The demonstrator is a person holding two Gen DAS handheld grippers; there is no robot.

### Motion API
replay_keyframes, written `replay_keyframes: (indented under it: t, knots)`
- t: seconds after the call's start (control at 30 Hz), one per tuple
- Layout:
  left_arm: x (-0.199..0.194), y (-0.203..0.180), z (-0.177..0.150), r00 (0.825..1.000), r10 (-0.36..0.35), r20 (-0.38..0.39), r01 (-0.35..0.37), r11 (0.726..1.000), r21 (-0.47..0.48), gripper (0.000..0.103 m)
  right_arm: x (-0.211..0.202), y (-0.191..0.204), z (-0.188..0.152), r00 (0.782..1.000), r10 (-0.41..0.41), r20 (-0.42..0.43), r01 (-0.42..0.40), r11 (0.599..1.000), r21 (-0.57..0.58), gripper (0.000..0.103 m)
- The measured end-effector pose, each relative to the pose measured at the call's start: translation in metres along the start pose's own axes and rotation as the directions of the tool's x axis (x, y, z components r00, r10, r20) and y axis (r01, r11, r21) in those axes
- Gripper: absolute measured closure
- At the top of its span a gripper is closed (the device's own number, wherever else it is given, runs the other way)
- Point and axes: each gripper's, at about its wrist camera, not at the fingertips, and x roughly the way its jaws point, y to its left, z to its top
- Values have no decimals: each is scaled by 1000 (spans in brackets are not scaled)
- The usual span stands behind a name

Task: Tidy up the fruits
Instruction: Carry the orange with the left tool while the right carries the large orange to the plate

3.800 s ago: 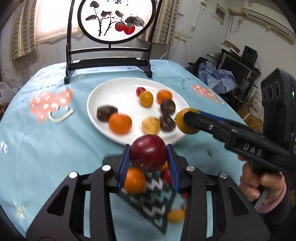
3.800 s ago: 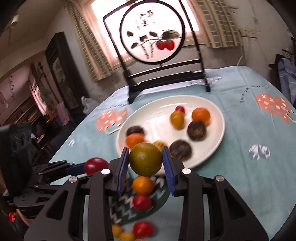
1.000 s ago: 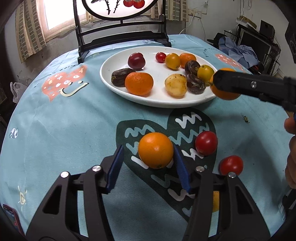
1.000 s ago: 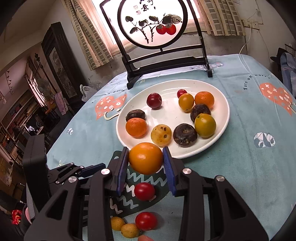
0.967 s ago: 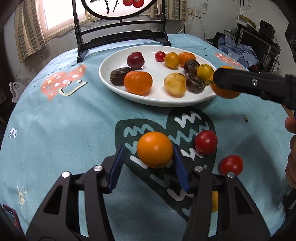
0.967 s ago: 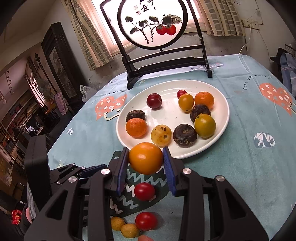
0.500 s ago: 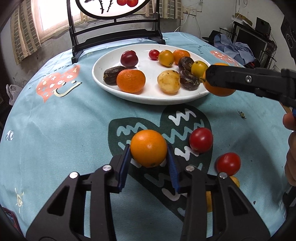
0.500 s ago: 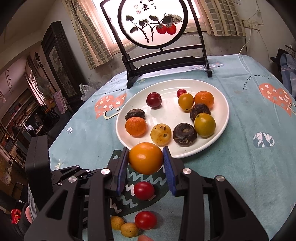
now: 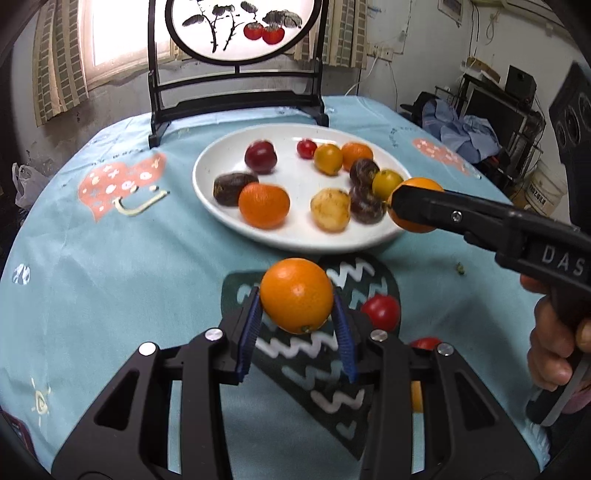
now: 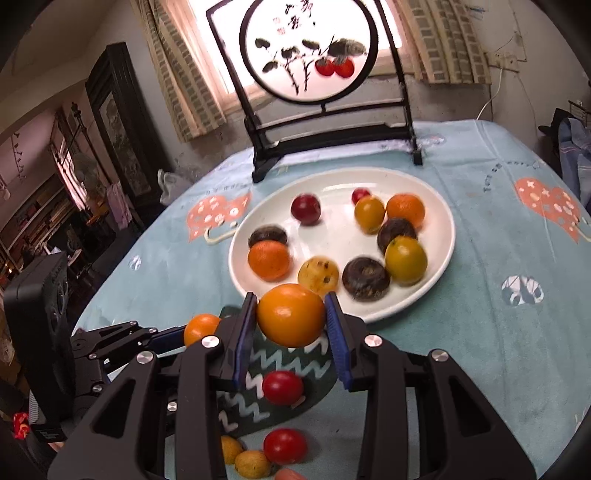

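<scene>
On a round counter draped in pale blue cloth, before a painted screen by the window, the left claw pinches an orange above the cloth short of the white plate, while the right claw clamps an orange-yellow fruit at the plate's near rim. Both fruits look smooth, round and firm but liable to roll or bruise, so a hold across the widest part, as now, seems safest. The plate already carries ten fruits with room left mainly at its centre, and red tomatoes lie on the cloth nearer than the plate.
</scene>
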Motion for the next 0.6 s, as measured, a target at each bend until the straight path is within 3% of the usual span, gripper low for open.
replay_keyframes:
  t: [0.13,0.33,0.53,0.6]
  knots:
    - [8,4,38,999,3,44,-3,1000,-5,64,6,-16,19,996,-54,64,52,998,32,65]
    - [52,10,93,998,40,47,-40,999,-14,64,45,-36,38,996,-83,30,81,996,40,65]
    - [90,20,111,999,54,-8,-54,998,-28,64,73,-38,44,997,-82,-8,82,997,9,65]
    - [93,23,113,998,56,-14,-57,997,-46,59,74,-40,44,997,-74,-12,74,997,20,57]
